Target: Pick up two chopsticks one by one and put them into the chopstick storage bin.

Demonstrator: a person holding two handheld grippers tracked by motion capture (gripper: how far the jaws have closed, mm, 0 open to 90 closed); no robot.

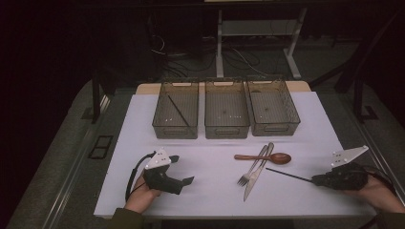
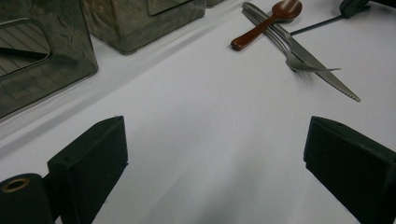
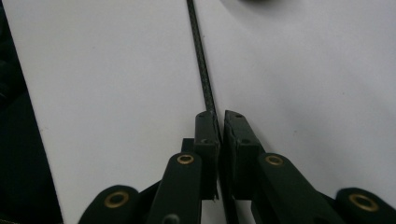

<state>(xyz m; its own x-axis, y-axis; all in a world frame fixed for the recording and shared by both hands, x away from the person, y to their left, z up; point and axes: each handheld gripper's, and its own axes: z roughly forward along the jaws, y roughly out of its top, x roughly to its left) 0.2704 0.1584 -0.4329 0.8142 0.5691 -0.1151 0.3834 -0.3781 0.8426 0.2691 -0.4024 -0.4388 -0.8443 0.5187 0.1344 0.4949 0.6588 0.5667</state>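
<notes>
The right gripper (image 3: 217,116) is clenched on a thin black chopstick (image 3: 200,56), its jaws pressed against the rod's near end. In the high view this gripper (image 1: 317,180) sits near the front right corner of the surface (image 1: 210,195), and the chopstick (image 1: 289,174) runs out from its tips toward the middle, low over the white sheet; whether its far tip touches the sheet is hard to say.

Just beyond that far tip lie a wooden spoon (image 1: 265,157), a fork (image 1: 252,168) and a knife (image 1: 258,172), the fork and knife crossing each other and the spoon set across their handles.

The left gripper (image 1: 184,171) rests near the front left of the surface, released, with its jaws wide apart and nothing between them.

Along the back edge stand three smoky plastic bins side by side; the left bin (image 1: 162,121) holds a second black chopstick (image 1: 177,109) lying slantwise.
</notes>
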